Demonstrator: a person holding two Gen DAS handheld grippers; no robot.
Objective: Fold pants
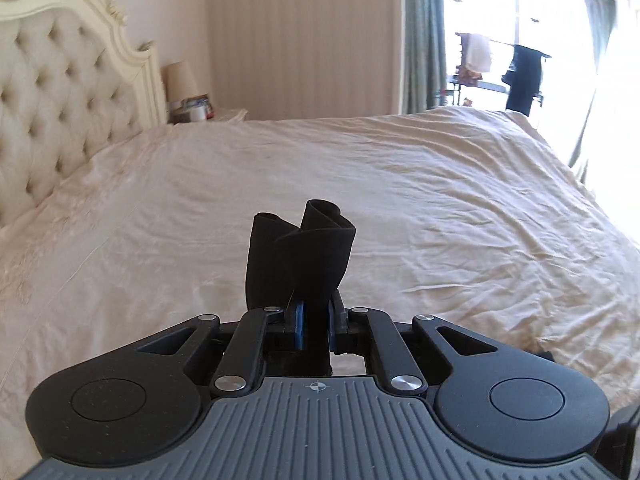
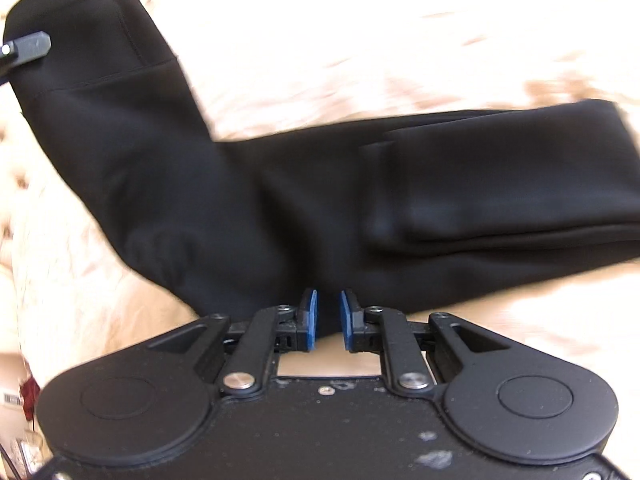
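The black pants lie on a cream bed sheet, folded lengthwise, with one end lifted at the upper left. My left gripper is shut on a bunched edge of the pants and holds it above the bed; part of that gripper shows in the right wrist view at the raised end. My right gripper has its blue pads close together around the near edge of the pants, with dark cloth between them.
The bed fills the left wrist view, with a tufted cream headboard at left. A nightstand with a lamp stands behind it. A bright window with curtains is at the back right.
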